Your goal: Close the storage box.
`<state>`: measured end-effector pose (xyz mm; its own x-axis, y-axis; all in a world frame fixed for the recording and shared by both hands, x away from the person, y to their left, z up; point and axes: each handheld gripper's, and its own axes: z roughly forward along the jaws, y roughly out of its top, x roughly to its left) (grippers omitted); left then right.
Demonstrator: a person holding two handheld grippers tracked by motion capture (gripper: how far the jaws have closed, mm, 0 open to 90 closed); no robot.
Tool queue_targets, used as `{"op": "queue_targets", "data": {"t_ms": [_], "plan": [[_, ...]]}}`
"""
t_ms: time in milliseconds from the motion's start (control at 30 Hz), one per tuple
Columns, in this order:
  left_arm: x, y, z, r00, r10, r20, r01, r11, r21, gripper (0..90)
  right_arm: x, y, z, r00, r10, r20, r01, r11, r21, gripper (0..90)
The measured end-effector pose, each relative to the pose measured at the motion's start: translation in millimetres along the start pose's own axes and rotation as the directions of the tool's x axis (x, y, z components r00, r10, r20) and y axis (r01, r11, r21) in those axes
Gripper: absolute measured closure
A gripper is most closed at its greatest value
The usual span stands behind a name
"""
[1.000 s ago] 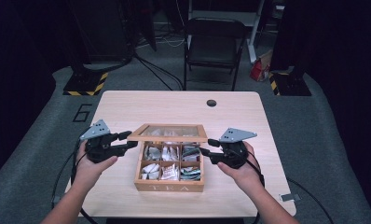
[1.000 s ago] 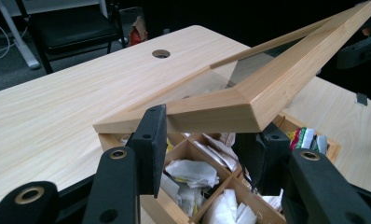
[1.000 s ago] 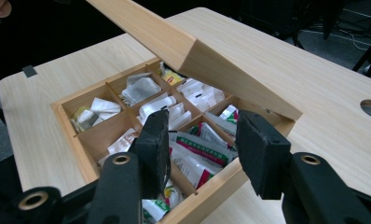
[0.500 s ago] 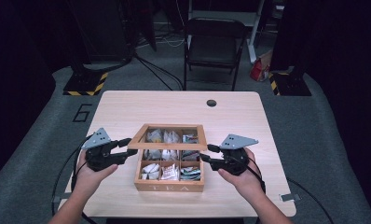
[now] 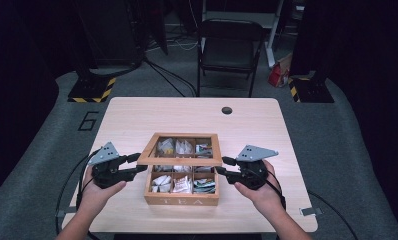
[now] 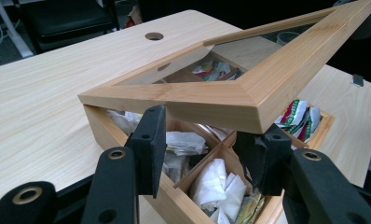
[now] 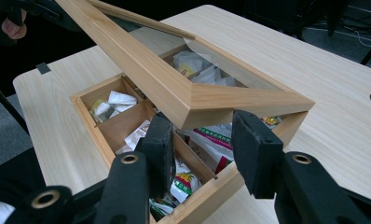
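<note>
- The wooden tea box [image 5: 182,200] sits near the front middle of the pale wood-grain table [image 5: 137,115]; it is a square tray of light timber split by thin partitions into compartments, with "TEA" on its front wall.
- Its lid [image 5: 179,159] is a mitred wooden frame around a clear pane, raised at the front edge and tilted, with the back edge down at the box.
- The compartments hold crinkled paper tea sachets [image 6: 216,182], mostly white, some printed red and green [image 7: 211,151].
- The left gripper [image 5: 132,164] meets the lid's front left corner. In the left gripper view its matte black padded jaws stand part-open, their tips at or just under the frame's lower edge; whether they pinch the wood I cannot tell.
- The right gripper [image 5: 222,165] is at the front right corner. Its jaws have just been closing; in the right gripper view the lid's corner lies above and between the two flat pads, seemingly resting there rather than squeezed.
- A round dark grommet hole [image 5: 227,110] marks the table's far side, and a black folding chair [image 5: 229,50] stands beyond.
</note>
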<state>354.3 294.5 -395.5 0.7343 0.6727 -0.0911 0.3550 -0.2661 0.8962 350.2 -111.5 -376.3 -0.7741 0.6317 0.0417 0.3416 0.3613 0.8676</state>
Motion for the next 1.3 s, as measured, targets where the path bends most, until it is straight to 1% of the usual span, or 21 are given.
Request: {"op": "queue_targets", "data": {"t_ms": [67, 100, 167, 300, 333, 467, 533, 600, 633, 700, 867, 900, 967, 1033, 1067, 1133, 1167, 1200, 1233, 1267, 1300], "plan": [[-0.6, -1.5, -0.5, 1.0000, -0.004, 0.004, 0.004, 1.0000, -0.003, 53.4, 0.7, -1.1, 0.1, 1.0000, 0.003, -0.001, -0.003, 1.0000, 0.002, 58.9], [-1.0, -2.2, -1.3, 1.0000, -0.001, 0.006, 0.001, 1.0000, 0.001, 53.4, 0.6, -1.6, 0.3, 1.0000, -0.006, -0.001, 0.006, 1.0000, 0.001, 58.9], [-3.1, -3.7, -2.3, 1.0000, 0.007, 0.005, -0.007, 1.0000, 0.003, 53.2, 2.1, -3.9, 0.5, 1.0000, -0.009, 0.004, 0.009, 1.0000, 0.001, 58.9], [-5.9, -6.1, -5.2, 0.9999, 0.004, 0.016, -0.004, 1.0000, 0.006, 52.1, 4.2, -8.5, 1.2, 0.9999, -0.010, 0.008, 0.010, 0.9999, -0.003, 58.9], [-6.9, -7.0, -5.5, 0.9999, 0.004, 0.014, -0.004, 1.0000, 0.000, 52.1, 4.5, -9.5, 1.6, 0.9998, -0.017, 0.009, 0.017, 0.9998, -0.005, 58.9], [-10.9, -10.0, -7.8, 0.9998, 0.018, 0.010, -0.018, 0.9998, 0.007, 52.1, 6.9, -14.8, 2.3, 0.9997, -0.019, 0.013, 0.019, 0.9998, -0.009, 59.0], [-12.1, -11.9, -8.6, 0.9996, 0.026, 0.010, -0.027, 0.9994, 0.022, 52.1, 8.5, -18.0, 2.8, 0.9998, -0.010, 0.015, 0.010, 0.9999, -0.010, 59.0], [-13.8, -15.3, -7.8, 0.9999, 0.014, 0.010, -0.014, 0.9997, 0.019, 52.2, 9.5, -21.7, 3.6, 0.9998, -0.015, 0.016, 0.015, 0.9998, -0.014, 59.0], [-13.4, -17.2, -8.2, 0.9997, 0.022, 0.015, -0.022, 0.9993, 0.030, 52.2, 10.0, -23.8, 4.2, 0.9998, -0.016, 0.015, 0.016, 0.9997, -0.016, 59.0], [-14.2, -21.9, -7.6, 0.9997, 0.015, 0.020, -0.015, 0.9995, 0.029, 52.2, 11.4, -28.2, 5.1, 0.9998, -0.014, 0.016, 0.014, 0.9998, -0.016, 58.9], [-15.6, -31.3, -7.3, 0.9991, 0.026, 0.033, -0.028, 0.9989, 0.038, 52.3, 15.4, -39.2, 8.0, 0.9994, -0.024, 0.023, 0.024, 0.9996, -0.017, 58.9], [-16.2, -33.0, -7.2, 0.9989, 0.036, 0.028, -0.037, 0.9986, 0.037, 52.3, 15.9, -41.4, 8.5, 0.9994, -0.025, 0.023, 0.026, 0.9995, -0.019, 58.9], [-17.8, -36.8, -6.7, 0.9988, 0.042, 0.026, -0.043, 0.9984, 0.037, 52.3, 17.3, -45.2, 9.5, 0.9993, -0.024, 0.030, 0.024, 0.9995, -0.020, 58.8], [-18.9, -40.7, -6.6, 0.9987, 0.039, 0.034, -0.040, 0.9981, 0.047, 52.4, 19.2, -50.2, 11.5, 0.9991, -0.023, 0.034, 0.024, 0.9994, -0.023, 58.8], [-19.6, -43.6, -5.7, 0.9989, 0.039, 0.026, -0.040, 0.9984, 0.039, 52.5, 19.9, -52.3, 12.2, 0.9991, -0.026, 0.035, 0.027, 0.9994, -0.021, 58.8], [-20.8, -48.0, -5.0, 0.9993, 0.026, 0.028, -0.027, 0.9989, 0.037, 52.6, 21.2, -56.1, 13.7, 0.9989, -0.030, 0.036, 0.031, 0.9994, -0.015, 58.8], [-20.6, -50.5, -4.9, 0.9992, 0.027, 0.031, -0.028, 0.9988, 0.041, 52.7, 21.7, -58.0, 14.5, 0.9986, -0.035, 0.040, 0.036, 0.9993, -0.011, 58.8], [-21.1, -53.0, -3.9, 0.9994, 0.018, 0.031, -0.019, 0.9993, 0.034, 52.7, 22.4, -59.8, 15.5, 0.9985, -0.037, 0.040, 0.037, 0.9993, -0.009, 58.8], [-20.9, -54.7, -4.2, 0.9992, 0.012, 0.039, -0.014, 0.9989, 0.045, 52.7, 22.6, -61.6, 16.0, 0.9984, -0.041, 0.039, 0.041, 0.9991, -0.003, 58.8], [-21.1, -56.8, -3.2, 0.9993, 0.012, 0.034, -0.013, 0.9992, 0.039, 52.7, 23.0, -63.3, 16.7, 0.9985, -0.040, 0.038, 0.040, 0.9992, -0.001, 58.8], [-21.5, -58.3, -3.2, 0.9992, 0.007, 0.040, -0.009, 0.9988, 0.047, 52.7, 23.4, -64.9, 17.6, 0.9984, -0.040, 0.039, 0.040, 0.9992, 0.001, 58.9]]}}
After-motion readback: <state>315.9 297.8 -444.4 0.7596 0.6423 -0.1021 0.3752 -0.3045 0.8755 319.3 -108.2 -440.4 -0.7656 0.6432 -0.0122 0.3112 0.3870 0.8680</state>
